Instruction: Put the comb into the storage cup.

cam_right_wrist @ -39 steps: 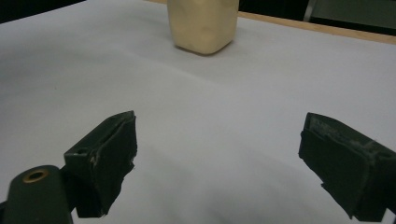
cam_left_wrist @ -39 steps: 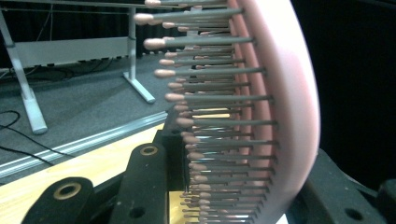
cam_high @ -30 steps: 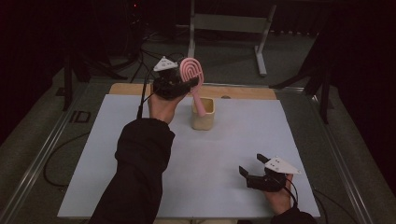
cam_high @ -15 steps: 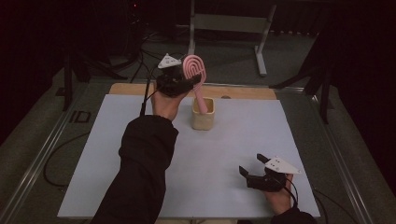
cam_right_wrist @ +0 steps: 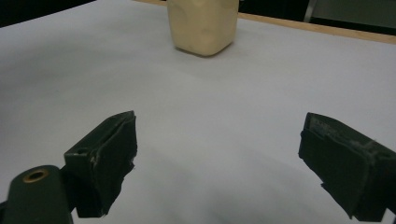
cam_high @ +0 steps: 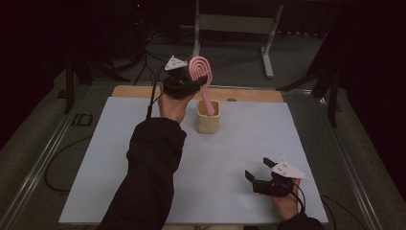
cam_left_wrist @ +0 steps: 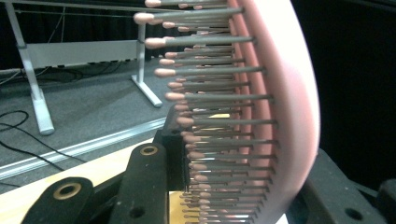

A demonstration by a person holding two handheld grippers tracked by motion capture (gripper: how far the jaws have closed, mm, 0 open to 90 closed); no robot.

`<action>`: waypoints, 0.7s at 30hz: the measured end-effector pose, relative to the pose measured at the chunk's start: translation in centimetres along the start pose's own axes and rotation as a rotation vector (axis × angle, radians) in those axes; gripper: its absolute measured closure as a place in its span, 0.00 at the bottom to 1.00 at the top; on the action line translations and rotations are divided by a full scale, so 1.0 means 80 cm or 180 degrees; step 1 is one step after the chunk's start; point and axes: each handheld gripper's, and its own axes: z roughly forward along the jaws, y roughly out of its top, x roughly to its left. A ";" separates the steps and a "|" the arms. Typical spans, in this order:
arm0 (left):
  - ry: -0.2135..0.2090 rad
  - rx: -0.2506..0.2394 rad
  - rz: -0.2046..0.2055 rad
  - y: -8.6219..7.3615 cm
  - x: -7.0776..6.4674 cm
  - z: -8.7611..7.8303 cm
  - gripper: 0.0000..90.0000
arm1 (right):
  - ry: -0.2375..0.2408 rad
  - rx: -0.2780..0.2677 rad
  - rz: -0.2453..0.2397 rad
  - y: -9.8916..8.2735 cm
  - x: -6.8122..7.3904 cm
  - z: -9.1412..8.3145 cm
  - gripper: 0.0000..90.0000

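Note:
A pink hairbrush (cam_high: 200, 72) stands nearly upright, its handle end reaching down into a cream cup (cam_high: 208, 123) at the back middle of the white table (cam_high: 119, 158). My left gripper (cam_high: 195, 85) is shut on the brush just below its head. In the left gripper view, the bristles and pink back of the brush (cam_left_wrist: 280, 116) sit between my two black jaws. My right gripper (cam_high: 257, 168) rests at the front right, open with nothing between its jaws. The right gripper view looks past these jaws (cam_right_wrist: 224, 168) across bare table to the cup (cam_right_wrist: 203, 25).
A wooden strip (cam_high: 249, 95) runs along the table's far edge. Beyond it a metal stand (cam_high: 230, 24) and cables (cam_high: 143, 62) lie on the dark floor. A person's dark sleeve (cam_high: 148, 172) crosses the left middle of the table.
The left hand has edged slightly to the right with the brush still gripped. The right gripper has stayed where it was.

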 end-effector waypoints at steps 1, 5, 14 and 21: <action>0.0003 -0.0003 0.0000 -0.001 0.000 0.001 0.72 | -0.0001 -0.0001 0.0004 0.000 0.000 0.000 0.12; 0.0011 -0.0007 -0.0002 -0.003 -0.002 0.007 0.72 | 0.0002 -0.0005 0.0011 0.000 0.000 0.000 0.12; 0.0041 -0.0017 -0.0021 -0.006 -0.002 0.014 0.72 | 0.0008 -0.0007 0.0006 0.000 -0.001 0.000 0.13; 0.0055 -0.0030 -0.0044 -0.007 -0.002 0.018 0.72 | 0.0002 -0.0002 0.0007 0.000 -0.001 0.000 0.13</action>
